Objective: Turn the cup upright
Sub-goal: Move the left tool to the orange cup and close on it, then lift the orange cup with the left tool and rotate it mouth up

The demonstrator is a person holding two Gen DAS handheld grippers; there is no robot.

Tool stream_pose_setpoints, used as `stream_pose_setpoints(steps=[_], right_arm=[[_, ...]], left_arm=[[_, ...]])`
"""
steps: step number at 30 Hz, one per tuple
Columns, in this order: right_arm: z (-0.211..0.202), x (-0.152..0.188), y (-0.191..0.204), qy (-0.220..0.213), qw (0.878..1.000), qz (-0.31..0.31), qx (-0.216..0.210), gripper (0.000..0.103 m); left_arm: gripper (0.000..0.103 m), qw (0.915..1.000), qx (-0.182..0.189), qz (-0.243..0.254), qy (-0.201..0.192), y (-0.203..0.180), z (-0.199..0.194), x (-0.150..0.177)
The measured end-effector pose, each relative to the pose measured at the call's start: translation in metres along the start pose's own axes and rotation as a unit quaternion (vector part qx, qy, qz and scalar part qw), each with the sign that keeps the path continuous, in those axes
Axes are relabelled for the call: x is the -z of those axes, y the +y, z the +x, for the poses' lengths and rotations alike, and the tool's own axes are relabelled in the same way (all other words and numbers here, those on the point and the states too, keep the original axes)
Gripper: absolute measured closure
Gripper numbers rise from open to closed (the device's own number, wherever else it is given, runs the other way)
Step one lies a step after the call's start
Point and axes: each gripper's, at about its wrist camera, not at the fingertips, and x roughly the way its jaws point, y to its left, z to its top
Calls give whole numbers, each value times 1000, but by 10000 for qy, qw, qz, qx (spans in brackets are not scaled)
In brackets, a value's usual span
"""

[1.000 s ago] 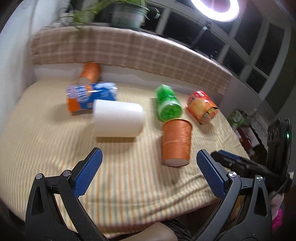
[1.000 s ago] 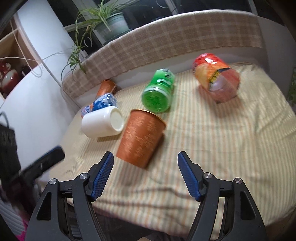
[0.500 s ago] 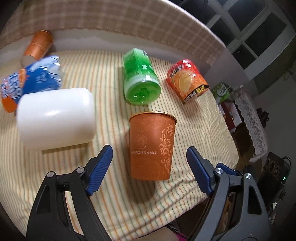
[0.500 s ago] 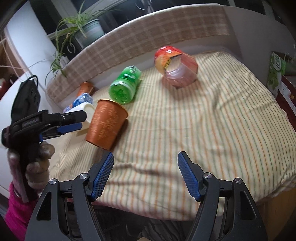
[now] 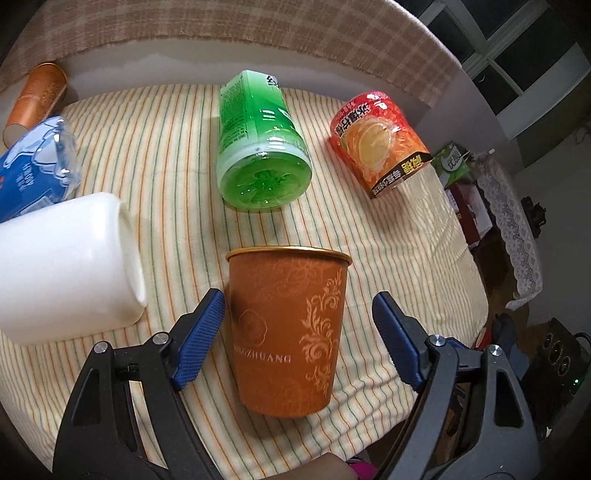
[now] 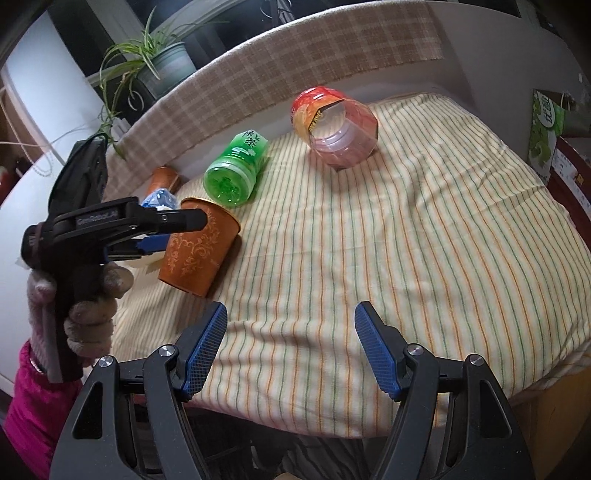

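Observation:
An orange paper cup (image 5: 288, 328) with a gold rim and leaf pattern lies on its side on the striped cloth, rim pointing away from me. My left gripper (image 5: 297, 332) is open, its blue pads on either side of the cup; the left pad (image 5: 201, 332) is close to the cup wall. In the right wrist view the cup (image 6: 197, 251) lies at the left, with the left gripper (image 6: 147, 230) over it. My right gripper (image 6: 290, 349) is open and empty above the cloth near the table's front edge.
A white cup (image 5: 62, 269), a blue-labelled bottle (image 5: 33, 170), a green bottle (image 5: 258, 144), a red-orange container (image 5: 380, 140) and a second orange cup (image 5: 37, 96) lie on the cloth. A checked backrest (image 5: 258, 29) runs behind. A plant (image 6: 155, 62) stands on the sill.
My left gripper has moved forward and down so its open pads now straddle the orange cup. My right gripper has held back near the front edge.

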Motion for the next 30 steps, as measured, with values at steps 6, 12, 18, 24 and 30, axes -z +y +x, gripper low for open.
stream_pose_setpoints(steps=[6, 12, 18, 24, 30], right_arm=[[-3, 1, -8, -42, 9999, 93, 86, 32], [-5, 2, -12, -57, 9997, 173, 155, 32], [-6, 1, -7, -90, 9998, 83, 177, 32], [-6, 2, 0, -121, 9998, 1, 175, 32], [-8, 3, 5, -164, 9997, -77, 190, 32]], left_arm=[[35, 9999, -63, 11, 143, 0, 12, -3], [35, 9999, -116, 53, -34, -3, 5, 0], [35, 9985, -265, 231, -429, -13, -18, 12], [35, 9924, -505, 500, -1007, -26, -47, 31], [35, 9841, -695, 587, -1523, -32, -69, 51]])
